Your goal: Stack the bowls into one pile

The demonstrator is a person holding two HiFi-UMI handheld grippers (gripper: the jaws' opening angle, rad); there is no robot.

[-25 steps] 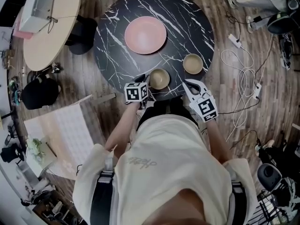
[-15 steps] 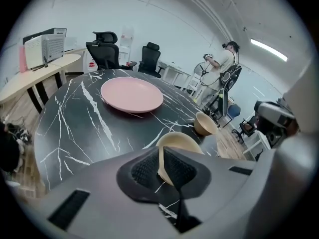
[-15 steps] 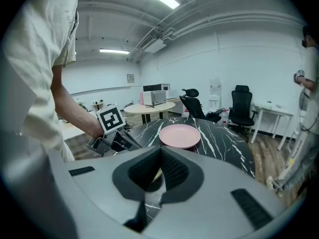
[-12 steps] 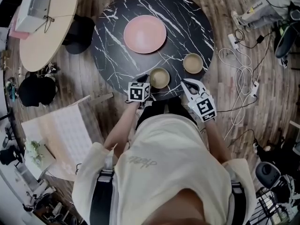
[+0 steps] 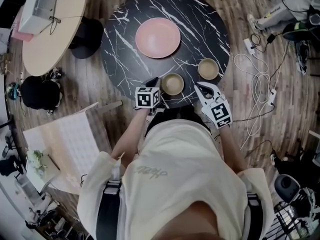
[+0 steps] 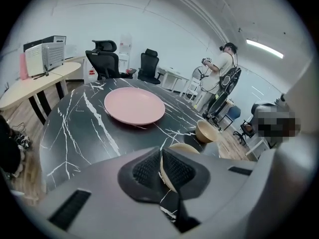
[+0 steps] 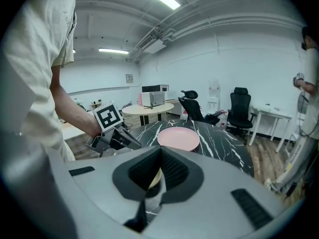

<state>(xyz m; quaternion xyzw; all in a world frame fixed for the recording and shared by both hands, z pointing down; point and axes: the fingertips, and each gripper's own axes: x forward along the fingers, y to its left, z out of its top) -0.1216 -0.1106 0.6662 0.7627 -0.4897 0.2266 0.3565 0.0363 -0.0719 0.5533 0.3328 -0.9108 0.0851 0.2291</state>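
The left tongs (image 6: 161,152) are closing on the near rim of the nearer bowl (image 5: 172,83), with its thin wall between the pads. The right tongs (image 7: 160,151) have their jaws together, hold nothing, and hang near that bowl without touching it. The nearer bowl stands upright at the table (image 5: 125,59) edge closest to the person. The second bowl (image 5: 208,68) stands apart to its right, with the pink plate (image 5: 157,37) beyond. Judgement: the bowls look rigid, light, smooth and liable to chip. A rim pinch is the only hold, and the bowl may swing or slip, so level carriage is advised.

Black marble table (image 5: 120,49), pink plate (image 5: 158,37), tan bowl (image 5: 172,83) at edge, second bowl (image 5: 208,68)
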